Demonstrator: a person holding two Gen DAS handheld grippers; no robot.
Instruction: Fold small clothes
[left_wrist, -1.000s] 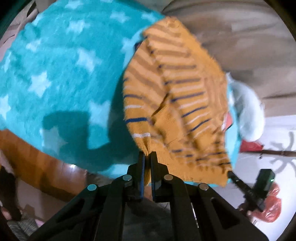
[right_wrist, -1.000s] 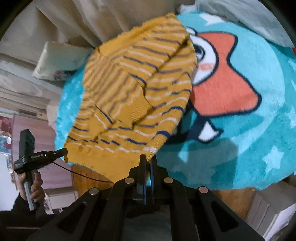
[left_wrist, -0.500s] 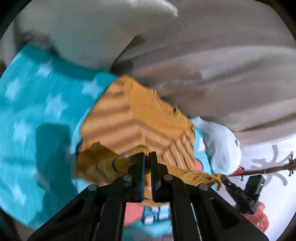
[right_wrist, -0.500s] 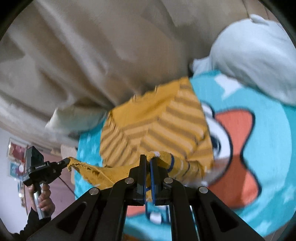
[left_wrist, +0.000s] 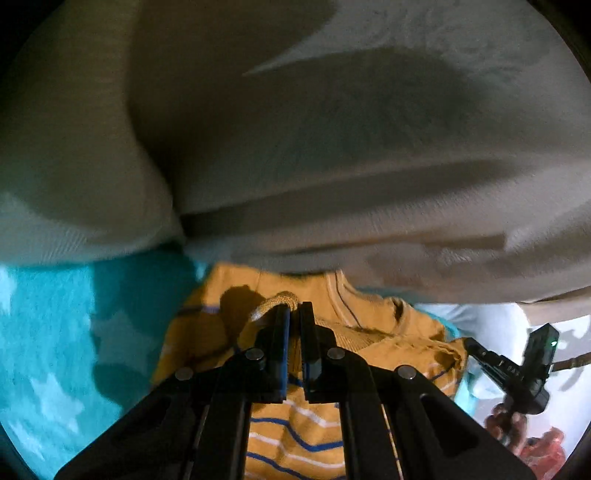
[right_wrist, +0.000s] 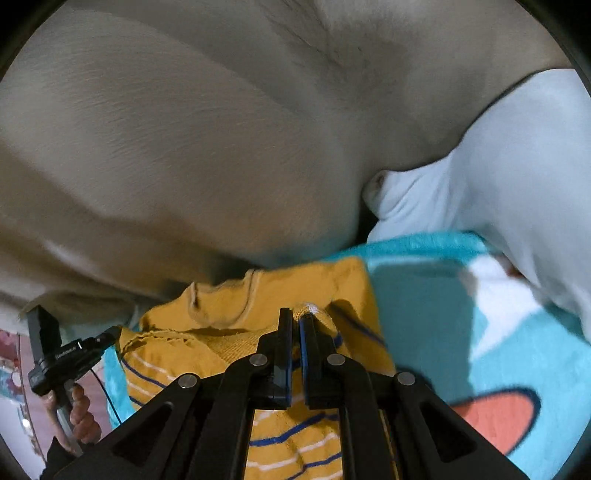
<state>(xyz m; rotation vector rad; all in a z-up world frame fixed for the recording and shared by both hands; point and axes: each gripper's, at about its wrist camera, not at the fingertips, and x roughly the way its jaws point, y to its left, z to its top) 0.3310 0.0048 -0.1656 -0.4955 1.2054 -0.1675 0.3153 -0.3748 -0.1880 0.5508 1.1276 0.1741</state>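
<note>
The left gripper (left_wrist: 293, 314) was clamped tight on a corner of the mustard-yellow striped sweater (left_wrist: 295, 439), a rolled bit of knit hem poking out just beyond its fingertips at about twelve o'clock. The right gripper (right_wrist: 295, 319) was likewise closed hard on another corner of the same sweater (right_wrist: 288, 443), with a small bunch of yellow fabric showing above its tips.

The sweater lay on a turquoise blanket (left_wrist: 74, 332) printed with pale stars; in the right wrist view the blanket (right_wrist: 443, 314) also showed an orange cartoon patch toward four o'clock. The garment was doubled over: its plain yellow upper part with the neckline sat at twelve o'clock from each gripper, and the blue-and-white striped part ran underneath the fingers toward six o'clock. A rumpled, raised edge of knit stretched between the two grippers.

Beige cushions (left_wrist: 332, 147) filled the upper half of both views, right behind the sweater. A pale blue-white pillow (right_wrist: 498, 166) rested on the blanket at two o'clock in the right wrist view.

In the left wrist view, the right gripper appeared at four o'clock, held by a hand (left_wrist: 506, 424).
</note>
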